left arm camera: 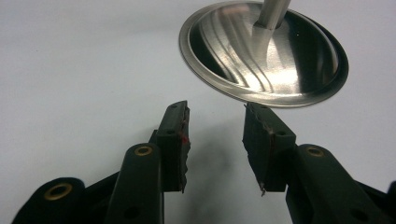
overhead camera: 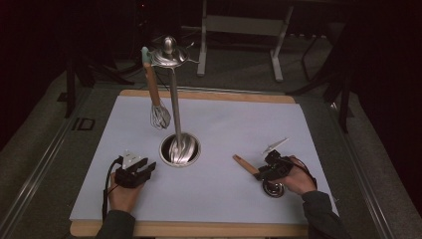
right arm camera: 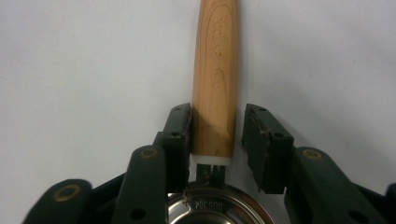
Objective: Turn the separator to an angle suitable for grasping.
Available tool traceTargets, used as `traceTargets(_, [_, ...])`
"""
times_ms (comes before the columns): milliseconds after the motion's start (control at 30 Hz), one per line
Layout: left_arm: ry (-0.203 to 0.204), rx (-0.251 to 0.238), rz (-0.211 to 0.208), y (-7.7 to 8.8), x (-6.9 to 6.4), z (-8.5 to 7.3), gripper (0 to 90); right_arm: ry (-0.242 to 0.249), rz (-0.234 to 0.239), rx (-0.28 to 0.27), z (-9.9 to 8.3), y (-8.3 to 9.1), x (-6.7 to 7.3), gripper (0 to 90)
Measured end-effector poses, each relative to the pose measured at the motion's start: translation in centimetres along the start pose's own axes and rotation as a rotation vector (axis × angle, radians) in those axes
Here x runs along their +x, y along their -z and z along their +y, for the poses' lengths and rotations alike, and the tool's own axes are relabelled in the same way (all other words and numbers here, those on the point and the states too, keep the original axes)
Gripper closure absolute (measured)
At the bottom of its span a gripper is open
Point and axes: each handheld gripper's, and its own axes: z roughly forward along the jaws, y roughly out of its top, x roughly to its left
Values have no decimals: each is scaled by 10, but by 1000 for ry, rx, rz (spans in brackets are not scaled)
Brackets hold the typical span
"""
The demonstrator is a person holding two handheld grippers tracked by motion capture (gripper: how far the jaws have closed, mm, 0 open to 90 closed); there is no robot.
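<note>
- Here, the right gripper [right arm camera: 217,140] is seen with its two black jaws set on either side of the lower end of a light wooden handle [right arm camera: 216,79]; the left pad touches the wood, while a gap is left at the right pad, so the handle is straddled rather than clamped.
- That handle belongs to a small ladle-like utensil, whose round polished steel bowl [right arm camera: 219,207] is seen just below the jaws, joined to the wood by a white collar.
- In the high view the right gripper [overhead camera: 268,169] is held in the person's right hand [overhead camera: 298,180] near the right front of the table, with the wooden handle [overhead camera: 245,164] pointing left and away, and the steel bowl [overhead camera: 273,189] lying on the surface under the hand.
- The utensil is laid flat on the pale white table mat [overhead camera: 239,129].
- The left gripper [overhead camera: 142,172] is held low at the left front of the mat; its jaws [left arm camera: 217,140] are spread apart with nothing between them.
- Just beyond the left gripper, the round shiny steel base [left arm camera: 266,56] of a tall utensil stand [overhead camera: 175,107] is seen.
- From the stand's top ring a wire whisk with a wooden handle [overhead camera: 155,94] is hung.
</note>
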Motion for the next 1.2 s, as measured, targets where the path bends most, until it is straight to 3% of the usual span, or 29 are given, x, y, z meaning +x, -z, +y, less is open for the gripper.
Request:
traceTargets(267, [0, 2, 3, 0, 0, 0, 605, -10, 61, 61, 2, 2, -2, 626])
traceTargets(400, [-6, 8, 3, 0, -1, 0, 605, -11, 68, 51, 1, 3, 2, 652])
traceTargets(633, [-13, 12, 8, -1, -1, 0, 605, -16, 50, 103, 5, 1, 1, 691])
traceTargets(867, [-16, 13, 10, -1, -2, 0, 605, -3, 11, 204, 19, -2, 8, 698])
traceTargets(1000, [-15, 13, 9, -1, -2, 0, 605, 1, 4, 207, 20, -1, 10, 703])
traceTargets(1200, [-16, 12, 9, -1, -2, 0, 605, 2, 18, 165, 19, 1, 13, 707])
